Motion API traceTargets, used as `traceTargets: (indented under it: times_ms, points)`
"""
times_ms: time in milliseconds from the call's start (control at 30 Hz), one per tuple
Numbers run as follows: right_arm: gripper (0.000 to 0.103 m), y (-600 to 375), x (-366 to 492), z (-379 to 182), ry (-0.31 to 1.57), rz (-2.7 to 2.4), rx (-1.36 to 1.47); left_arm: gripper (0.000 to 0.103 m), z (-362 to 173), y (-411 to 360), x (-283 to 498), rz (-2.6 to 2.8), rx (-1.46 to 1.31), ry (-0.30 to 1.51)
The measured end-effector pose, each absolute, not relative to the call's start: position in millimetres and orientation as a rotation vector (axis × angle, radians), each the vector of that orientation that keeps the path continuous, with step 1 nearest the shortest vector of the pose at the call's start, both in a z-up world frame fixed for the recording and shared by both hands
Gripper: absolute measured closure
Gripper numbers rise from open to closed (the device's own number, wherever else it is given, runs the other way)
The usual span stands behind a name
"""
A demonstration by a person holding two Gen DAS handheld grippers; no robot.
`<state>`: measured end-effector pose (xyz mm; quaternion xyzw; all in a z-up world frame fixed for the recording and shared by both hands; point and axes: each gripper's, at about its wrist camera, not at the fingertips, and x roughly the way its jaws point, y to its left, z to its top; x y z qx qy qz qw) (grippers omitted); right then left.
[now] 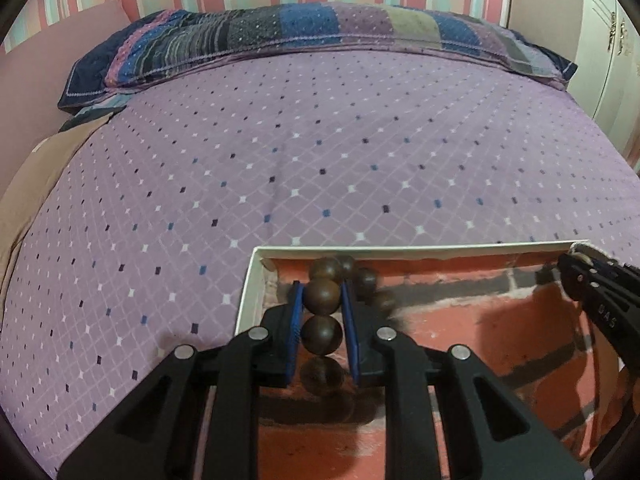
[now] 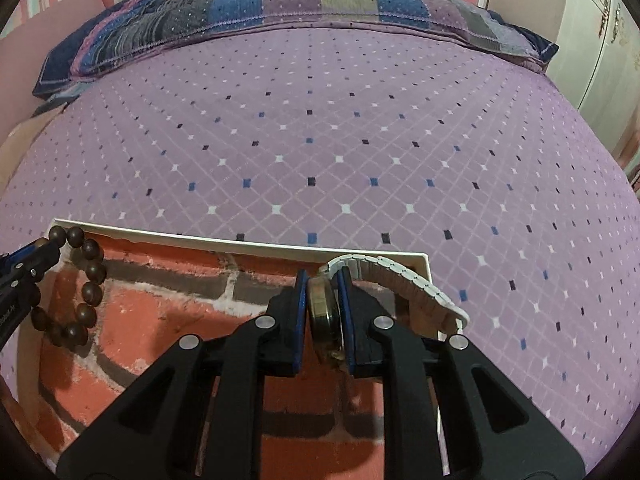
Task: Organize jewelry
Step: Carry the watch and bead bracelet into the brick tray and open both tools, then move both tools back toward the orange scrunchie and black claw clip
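A shallow white box [image 1: 250,280] with a red brick-pattern floor lies on the purple bed. My left gripper [image 1: 322,296] hangs over its left end, shut on a bracelet of dark brown wooden beads [image 1: 321,330]; the bead loop dangles into the box. In the right wrist view the same bracelet [image 2: 90,296] hangs at the left from the left gripper [image 2: 40,254]. My right gripper [image 2: 323,280] is shut on a wristwatch [image 2: 326,312] with a gold-rimmed case, held edge-on; its white link band [image 2: 412,284] arcs over the box's right rim [image 2: 424,264]. The right gripper's [image 1: 576,254] tip shows at the far right.
The purple diamond-patterned bedspread [image 1: 320,152] stretches beyond the box. A long patchwork pillow [image 1: 304,36] lies across the head of the bed against a striped wall. A white wardrobe [image 2: 600,40] stands at the right.
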<state>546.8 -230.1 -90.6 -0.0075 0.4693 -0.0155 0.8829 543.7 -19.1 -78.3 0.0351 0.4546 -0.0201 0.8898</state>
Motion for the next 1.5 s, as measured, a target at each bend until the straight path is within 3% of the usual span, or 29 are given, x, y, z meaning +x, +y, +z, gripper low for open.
traceTargets:
  times_ms: [300,400,467,533,700,767,833,867,1033,1500]
  points:
    - [0.085,-217,545,-101,0.966,-0.039,-0.116,0.080,-91,-11,547,-0.001,0.081,0.973]
    - [0.077,-220,545,-101,0.970,-0.029,-0.094,0.080,-90,-11,546,0.008,0.101,0.968]
    - [0.059,-221,543,-98,0.972,-0.009,-0.077,0.079,-87,-10,544,0.007,0.101,0.967]
    - [0.046,-222,537,-88,0.942,-0.009,-0.076,0.067,-79,-9,540,-0.006,0.102,0.956]
    - [0.033,-235,517,-50,0.892,0.042,-0.025,0.044,-43,-9,518,-0.035,0.101,0.894]
    - [0.017,-244,502,-30,0.860,0.051,-0.004,0.038,-26,-6,504,-0.054,0.088,0.867]
    - [0.008,-251,485,-10,0.824,0.054,0.005,0.026,-7,-1,488,-0.063,0.077,0.832]
    - [0.006,-254,474,-1,0.808,0.057,0.003,0.026,2,2,480,-0.067,0.070,0.818]
    - [0.004,-263,417,31,0.763,0.058,-0.013,0.009,45,21,418,-0.080,0.007,0.736]
    - [0.004,-272,243,40,0.652,-0.010,0.023,0.008,48,61,257,-0.040,-0.038,0.705]
